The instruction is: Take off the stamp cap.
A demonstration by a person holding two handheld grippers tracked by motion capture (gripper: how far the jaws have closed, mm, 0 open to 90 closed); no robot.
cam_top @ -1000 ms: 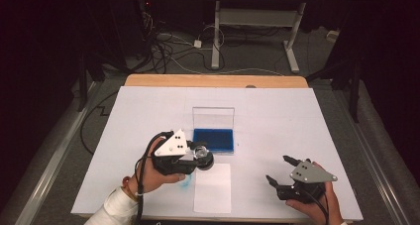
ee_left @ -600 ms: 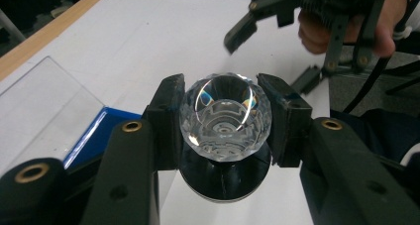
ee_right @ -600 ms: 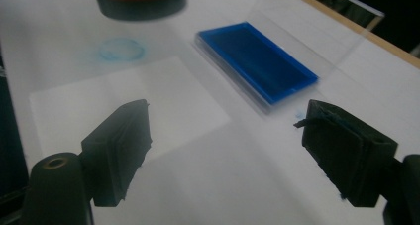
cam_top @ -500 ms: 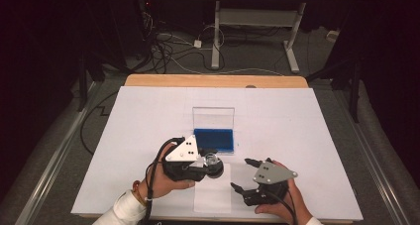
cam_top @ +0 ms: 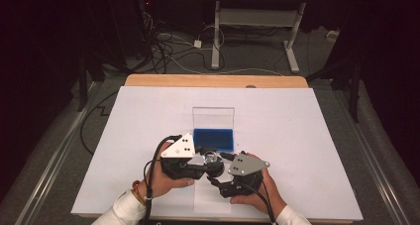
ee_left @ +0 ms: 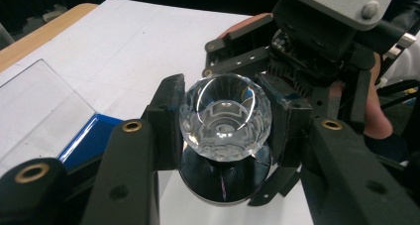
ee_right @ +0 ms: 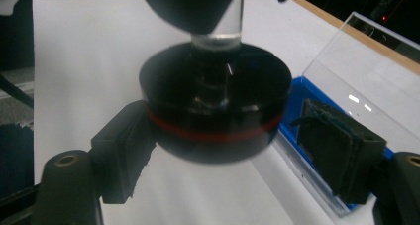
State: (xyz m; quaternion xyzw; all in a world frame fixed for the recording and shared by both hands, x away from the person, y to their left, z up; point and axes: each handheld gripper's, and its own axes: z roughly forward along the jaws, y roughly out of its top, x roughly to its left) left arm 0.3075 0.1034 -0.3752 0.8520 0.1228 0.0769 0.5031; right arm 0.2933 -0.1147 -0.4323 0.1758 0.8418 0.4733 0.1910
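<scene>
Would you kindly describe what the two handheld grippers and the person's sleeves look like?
Both the left gripper and the right gripper are black, each topped by a grey three-cornered plate with dark screw holes. Brass-coloured rivets dot their jaws. A black cable trails from each. The person wears white sleeves and a bracelet.

1. The case (cam_top: 213,140) sits mid-tabletop (cam_top: 297,136), lid upright behind it.
2. Both grippers meet just before it: left gripper (cam_top: 210,160) left, right gripper (cam_top: 220,178) right.
3. The crystal piece (ee_left: 225,117) sits between them.

Right gripper (cam_top: 216,177) moved left, jaws now flanking black base (ee_right: 215,108) beneath left gripper's (cam_top: 208,160) crystal (ee_left: 225,117).
</scene>
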